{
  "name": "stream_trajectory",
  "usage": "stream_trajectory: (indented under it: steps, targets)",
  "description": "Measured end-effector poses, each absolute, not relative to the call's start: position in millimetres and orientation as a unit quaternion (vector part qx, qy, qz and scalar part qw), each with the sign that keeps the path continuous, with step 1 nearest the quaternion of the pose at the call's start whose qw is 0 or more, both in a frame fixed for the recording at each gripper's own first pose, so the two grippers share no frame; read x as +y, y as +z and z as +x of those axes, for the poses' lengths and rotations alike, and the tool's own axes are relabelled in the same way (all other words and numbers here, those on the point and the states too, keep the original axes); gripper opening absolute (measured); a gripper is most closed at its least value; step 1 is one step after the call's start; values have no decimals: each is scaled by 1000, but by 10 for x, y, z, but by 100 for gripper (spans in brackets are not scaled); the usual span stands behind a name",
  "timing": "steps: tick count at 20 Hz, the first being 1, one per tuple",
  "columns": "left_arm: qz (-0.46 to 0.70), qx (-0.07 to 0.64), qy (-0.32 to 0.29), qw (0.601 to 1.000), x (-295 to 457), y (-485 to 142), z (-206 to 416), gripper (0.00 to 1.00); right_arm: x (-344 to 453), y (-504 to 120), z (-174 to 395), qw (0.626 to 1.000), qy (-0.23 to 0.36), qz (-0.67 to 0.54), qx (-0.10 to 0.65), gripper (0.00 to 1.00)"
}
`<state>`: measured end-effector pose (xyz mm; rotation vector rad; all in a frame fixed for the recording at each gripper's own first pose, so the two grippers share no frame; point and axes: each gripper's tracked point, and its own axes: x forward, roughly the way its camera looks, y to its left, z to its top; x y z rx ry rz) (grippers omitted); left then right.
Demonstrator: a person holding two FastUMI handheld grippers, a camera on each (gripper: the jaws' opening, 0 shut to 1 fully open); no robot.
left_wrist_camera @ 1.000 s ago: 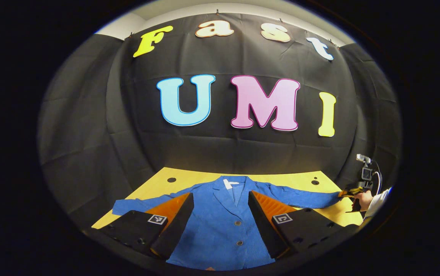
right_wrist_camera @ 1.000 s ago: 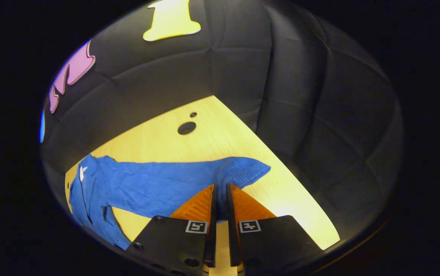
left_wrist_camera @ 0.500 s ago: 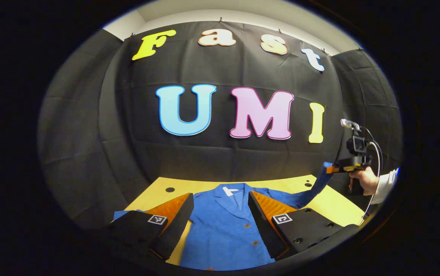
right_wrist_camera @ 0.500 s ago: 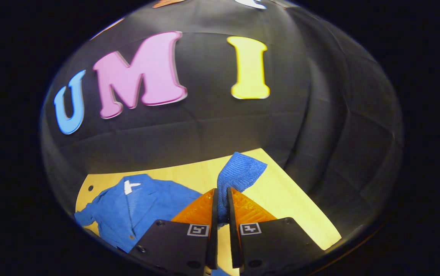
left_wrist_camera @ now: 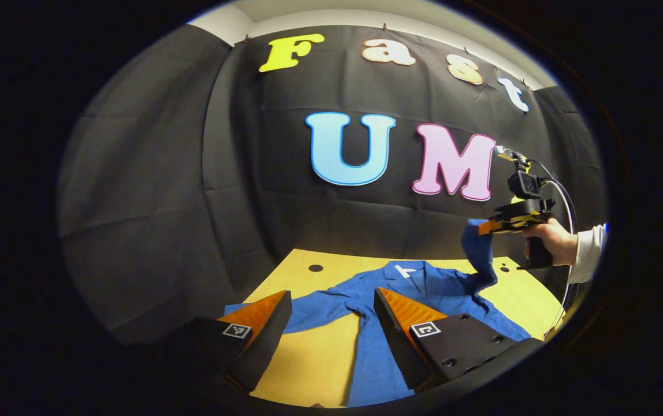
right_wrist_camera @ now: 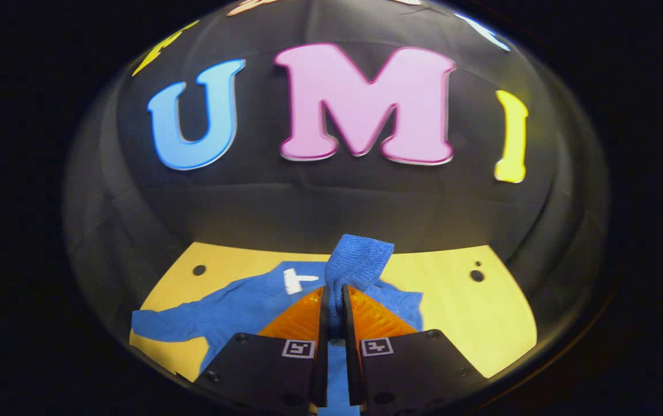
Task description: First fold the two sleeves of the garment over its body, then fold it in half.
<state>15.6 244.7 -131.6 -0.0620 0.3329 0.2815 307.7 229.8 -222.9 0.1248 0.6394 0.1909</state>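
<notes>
The blue jacket lies flat on the yellow table, front up – one sleeve is lifted high over its body, the other sleeve lies stretched out sideways.

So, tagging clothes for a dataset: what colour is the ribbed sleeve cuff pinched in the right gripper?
Blue, the ribbed sleeve cuff; clearest in the right gripper view.

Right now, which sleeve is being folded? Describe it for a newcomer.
On the yellow table lies a blue jacket. Its raised sleeve is pinched in the right claw, cuff above the body; the other sleeve lies flat.
</notes>
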Motion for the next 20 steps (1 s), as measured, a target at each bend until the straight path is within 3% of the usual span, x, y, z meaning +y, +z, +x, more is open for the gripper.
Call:
stream_trajectory:
  steps: [8, 13, 14, 16, 17, 20]
  targets:
    - [-35, 198, 203, 958, 2974, -1635, -254, 82, 3899, -3479, 2830, 881, 168, 101, 431, 15]
    - [-38, 209, 251, 944, 3200, -1693, -567, 83, 4404, -3792, 2679, 854, 189, 127, 469, 15]
    - [-36, 211, 258, 942, 3225, -1710, -627, 82, 4496, -3788, 2653, 844, 198, 148, 476, 6]
    - [-34, 214, 263, 940, 3255, -1746, -712, 83, 4529, -3765, 2581, 833, 210, 161, 487, 43]
    - [-33, 214, 262, 940, 3268, -1768, -731, 83, 4542, -3716, 2584, 833, 221, 164, 481, 57]
    - [-39, 235, 263, 935, 3328, -1944, -761, 82, 4606, -3554, 2507, 827, 256, 172, 469, 69]
